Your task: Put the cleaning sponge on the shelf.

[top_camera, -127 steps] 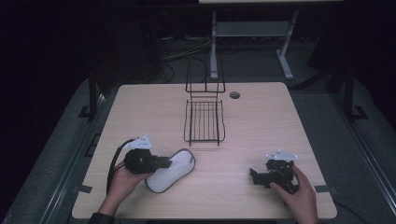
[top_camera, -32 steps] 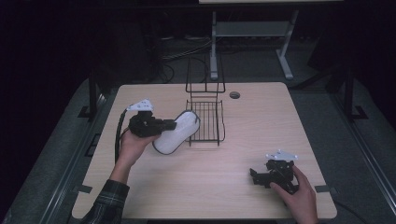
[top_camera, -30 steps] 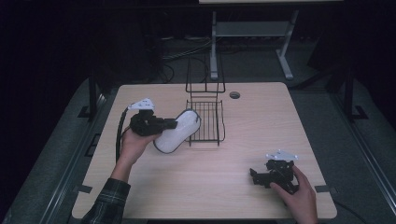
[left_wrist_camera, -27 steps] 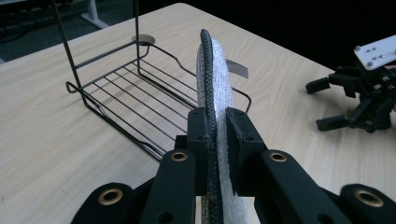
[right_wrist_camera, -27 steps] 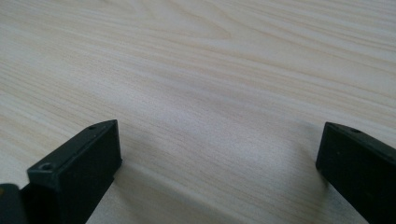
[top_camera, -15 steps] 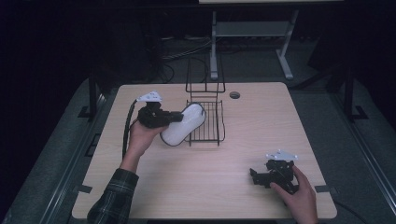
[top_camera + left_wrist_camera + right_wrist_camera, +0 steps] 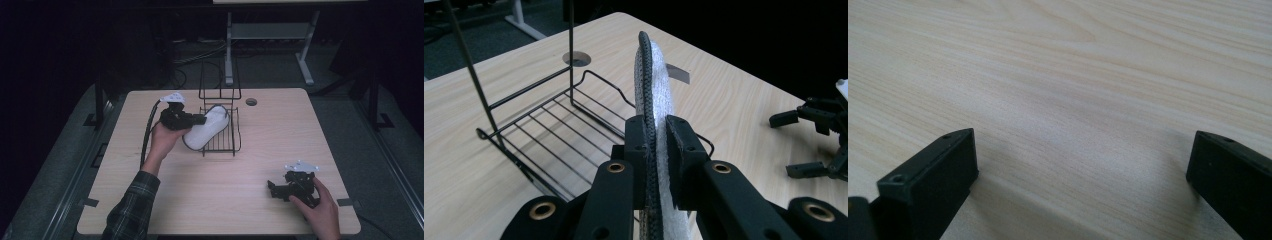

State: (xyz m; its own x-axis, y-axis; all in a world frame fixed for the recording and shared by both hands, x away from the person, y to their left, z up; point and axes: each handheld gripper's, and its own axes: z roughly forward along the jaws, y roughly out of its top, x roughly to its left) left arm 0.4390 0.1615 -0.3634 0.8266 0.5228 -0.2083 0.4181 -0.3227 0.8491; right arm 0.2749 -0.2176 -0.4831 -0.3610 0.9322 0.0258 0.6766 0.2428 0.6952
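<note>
1. High view: your left gripper (image 7: 197, 120) is clamped on a white slipper (image 7: 207, 131) with a dark rim. The slipper is held on edge, its far end over the black wire rack (image 7: 220, 135) and its near end hanging out past the rack's left side.
2. High view: the wire rack stands on the light wooden table (image 7: 220, 200), towards its far edge, with a tall wire back frame on the side away from you. A round cable hole (image 7: 251, 102) lies just right of that frame.
3. High view: your right gripper (image 7: 280, 189) rests low at the near right part of the table, well apart from the rack, with your hand behind it. Its jaws are spread and nothing sits between them.
4. Left gripper view: the two black jaws stand narrow, pressed on both faces of the slipper (image 7: 655, 130), which rises upright between them with its dark rim facing the camera. The rack (image 7: 549, 125) lies to the left of the slipper and below it. Whether the slipper touches the wires cannot be told here.
5. Left gripper view: your right gripper (image 7: 819, 135) shows at the right edge, farther off on the table.
6. Right gripper view: both jaws stand wide at the two lower corners, with bare table (image 7: 1073, 90) between them.
</note>
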